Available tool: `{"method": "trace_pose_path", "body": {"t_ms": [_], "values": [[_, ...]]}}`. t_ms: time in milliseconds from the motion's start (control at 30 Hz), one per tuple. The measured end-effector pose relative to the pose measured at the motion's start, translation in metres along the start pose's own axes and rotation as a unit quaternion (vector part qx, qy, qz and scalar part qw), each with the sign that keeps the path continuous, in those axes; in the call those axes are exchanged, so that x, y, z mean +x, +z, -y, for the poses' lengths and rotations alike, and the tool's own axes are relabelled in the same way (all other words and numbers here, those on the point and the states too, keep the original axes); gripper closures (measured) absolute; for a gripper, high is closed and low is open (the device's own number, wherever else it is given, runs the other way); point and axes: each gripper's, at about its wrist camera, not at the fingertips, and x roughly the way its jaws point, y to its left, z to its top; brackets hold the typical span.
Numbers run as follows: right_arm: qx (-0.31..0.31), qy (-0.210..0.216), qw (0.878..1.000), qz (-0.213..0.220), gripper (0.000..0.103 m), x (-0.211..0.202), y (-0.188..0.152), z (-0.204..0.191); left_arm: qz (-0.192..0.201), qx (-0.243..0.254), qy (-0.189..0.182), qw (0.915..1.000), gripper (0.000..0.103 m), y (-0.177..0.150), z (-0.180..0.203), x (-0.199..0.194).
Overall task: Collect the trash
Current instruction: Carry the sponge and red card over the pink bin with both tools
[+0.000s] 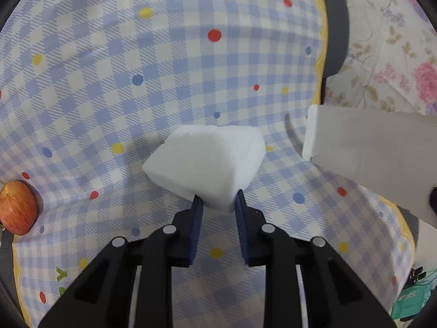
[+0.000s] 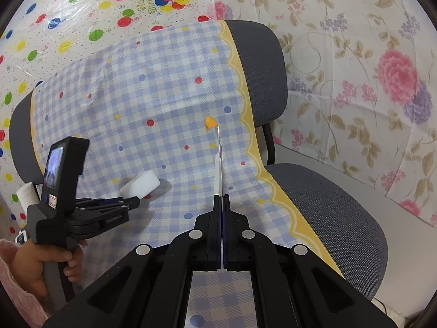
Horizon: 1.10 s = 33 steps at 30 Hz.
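Left gripper (image 1: pixel 217 201): we are holding its jaws partly apart, with the blue pads (image 1: pixel 197 218) pressing the near corner of a white foam block (image 1: pixel 204 161); the grip looks shallow, on one corner only.

Right gripper (image 2: pixel 220 199): we are keeping the jaws pinched tight on a thin white card (image 2: pixel 219 164), seen edge-on in its own camera and as a broad grey-white sheet (image 1: pixel 377 153) in the left camera.

Foam block: it is sitting near the middle of the checked cloth (image 1: pixel 164 68), which is lying over a chair's seat (image 2: pixel 327 205) and backrest; in the right camera the block (image 2: pixel 139 184) is just ahead of the left gripper's tips (image 2: pixel 131 201).

Apple (image 1: pixel 17 206): it is resting near the cloth's left edge, well apart from the block.

Orange scrap (image 2: pixel 210 123): it is lying farther along the cloth, near the yellow scalloped border (image 2: pixel 252 147), just beside the card's far tip; we cannot tell if they touch.

Risk, block: we are judging that a corner pinch may let the light foam twist or pop out when lifted.

Risk, cloth: a low pad could snag the loose cloth and drag it, rolling the apple off.

Risk, card: the thin card could bend and skip over the scrap.
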Motion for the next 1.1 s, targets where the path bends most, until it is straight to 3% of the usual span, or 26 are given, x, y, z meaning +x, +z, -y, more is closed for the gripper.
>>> {"method": "trace_pose_path", "body": {"t_ms": [233,400,600,800,1100], "values": [[-0.005,0.014,1.0,0.003,0.102,-0.028,-0.003,-0.007,0.05,0.014,-0.051,0.9974,0.081,-0.028,-0.014,-0.07],[-0.002,0.023,1.0,0.003,0.102,-0.062,-0.012,-0.008,0.079,0.042,-0.075,0.9932,0.081,-0.051,0.004,-0.119],[0.007,0.013,1.0,-0.001,0.102,-0.118,-0.028,0.004,0.083,0.088,-0.109,0.9867,0.081,-0.092,0.039,-0.155],[0.009,-0.027,1.0,-0.006,0.102,-0.181,-0.056,0.021,0.072,0.131,-0.173,0.9735,0.081,-0.148,0.088,-0.178],[0.038,-0.113,0.993,-0.027,0.102,-0.267,-0.112,0.056,0.041,0.212,-0.253,0.943,0.081,-0.216,0.173,-0.187]]}}
